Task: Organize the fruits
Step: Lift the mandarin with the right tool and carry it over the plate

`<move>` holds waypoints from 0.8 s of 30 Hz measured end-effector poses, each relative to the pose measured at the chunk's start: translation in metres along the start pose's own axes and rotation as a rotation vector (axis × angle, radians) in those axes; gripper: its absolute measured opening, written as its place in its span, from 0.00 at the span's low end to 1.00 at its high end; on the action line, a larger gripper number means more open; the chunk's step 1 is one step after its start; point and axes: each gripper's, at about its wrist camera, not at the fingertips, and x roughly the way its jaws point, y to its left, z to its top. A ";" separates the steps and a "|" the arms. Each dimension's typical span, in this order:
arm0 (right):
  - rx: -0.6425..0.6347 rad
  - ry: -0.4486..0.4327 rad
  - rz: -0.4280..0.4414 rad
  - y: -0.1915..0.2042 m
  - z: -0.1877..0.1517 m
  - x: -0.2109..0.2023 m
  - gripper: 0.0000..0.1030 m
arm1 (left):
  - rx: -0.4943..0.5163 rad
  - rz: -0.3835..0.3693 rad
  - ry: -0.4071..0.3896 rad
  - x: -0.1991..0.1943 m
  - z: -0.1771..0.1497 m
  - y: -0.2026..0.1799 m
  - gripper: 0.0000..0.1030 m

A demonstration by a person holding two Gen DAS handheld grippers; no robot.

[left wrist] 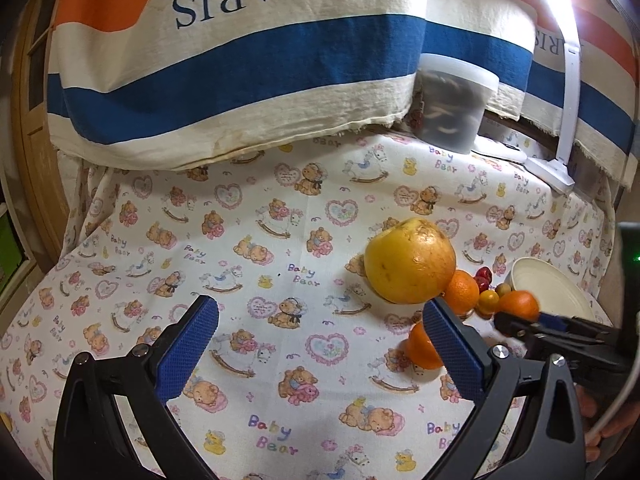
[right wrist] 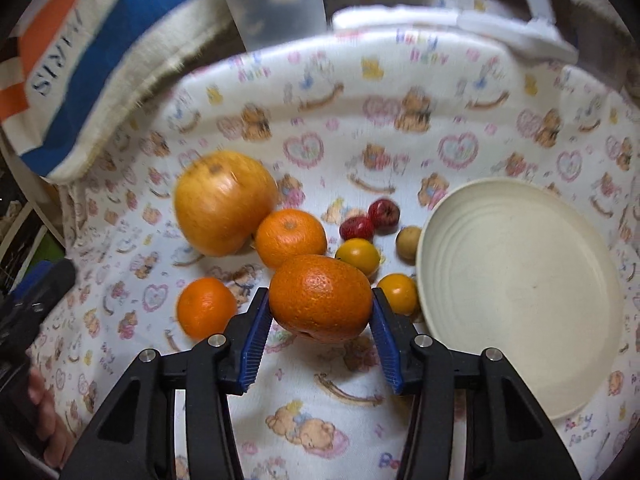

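My right gripper (right wrist: 320,312) is shut on an orange (right wrist: 320,298) and holds it just left of the cream plate (right wrist: 520,300). On the cloth lie a big yellow grapefruit (right wrist: 224,202), two more oranges (right wrist: 291,236) (right wrist: 206,307), two small yellow fruits (right wrist: 358,255) (right wrist: 399,293), two small red fruits (right wrist: 370,220) and a tan one (right wrist: 409,242). My left gripper (left wrist: 320,332) is open and empty, left of the grapefruit (left wrist: 410,266). The right gripper (left wrist: 516,322) with its orange (left wrist: 518,305) shows at the right edge of the left wrist view, by the plate (left wrist: 548,288).
A striped "PARIS" cloth (left wrist: 240,60) hangs over the back of the table. A lidded plastic tub (left wrist: 452,100) and a white lamp base (left wrist: 552,172) stand at the back right. The teddy-bear tablecloth (left wrist: 240,260) covers the table.
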 end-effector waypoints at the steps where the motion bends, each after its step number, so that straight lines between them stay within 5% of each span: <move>1: -0.003 -0.026 -0.001 -0.002 0.000 -0.008 0.49 | 0.003 -0.002 -0.003 0.000 0.000 -0.001 0.99; 12: -0.070 -0.268 -0.091 -0.014 -0.019 -0.061 0.49 | 0.060 -0.061 -0.064 -0.004 -0.006 -0.017 0.98; 20: -0.015 -0.341 -0.141 -0.037 -0.022 -0.071 0.49 | 0.218 -0.102 -0.159 -0.019 -0.015 -0.047 0.98; 24: -0.047 -0.375 -0.186 -0.039 -0.026 -0.073 0.49 | 0.267 -0.123 -0.139 -0.018 -0.013 -0.059 0.91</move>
